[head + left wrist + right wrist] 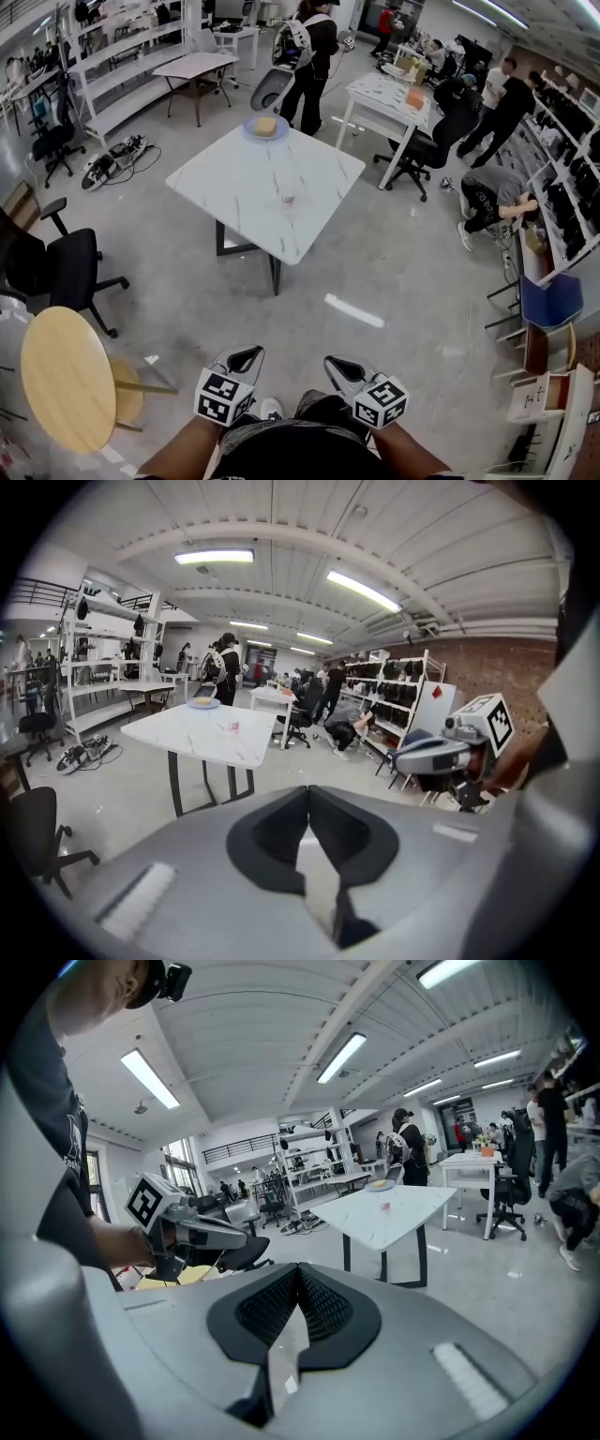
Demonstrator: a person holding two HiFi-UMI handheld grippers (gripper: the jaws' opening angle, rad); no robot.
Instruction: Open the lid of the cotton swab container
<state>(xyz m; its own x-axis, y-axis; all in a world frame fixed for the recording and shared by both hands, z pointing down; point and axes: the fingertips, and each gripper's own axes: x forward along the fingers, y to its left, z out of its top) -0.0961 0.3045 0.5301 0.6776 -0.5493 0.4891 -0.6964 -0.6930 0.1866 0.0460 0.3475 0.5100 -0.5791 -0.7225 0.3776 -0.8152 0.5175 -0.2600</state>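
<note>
I held both claws low and close to my body, well short of the work; the left gripper [246,356] had its jaws pressed together with nothing between them, and its own view showed the two dark pads meeting in one line; the right gripper [337,366] was likewise clamped shut and empty, its ribbed pads touching along their length; the two claws sat side by side, apart from each other, tips pointing forward over bare grey floor.

To my left stood a round wooden table [66,375], and past it a black office chair [56,267]; ahead, well apart from both claws, stood the white marble table [234,178] on dark legs; the cotton swab container [288,199] rested on its top, near the middle and somewhat towards the right edge; from there it looked like a small pinkish-red thing standing alone, too small for me to make out its lid or whether that was shut; at the table's far corner lay a blue plate [265,128] carrying something yellowish, well apart from the container; beyond that corner a person in black [309,56] stood with their back to me.
</note>
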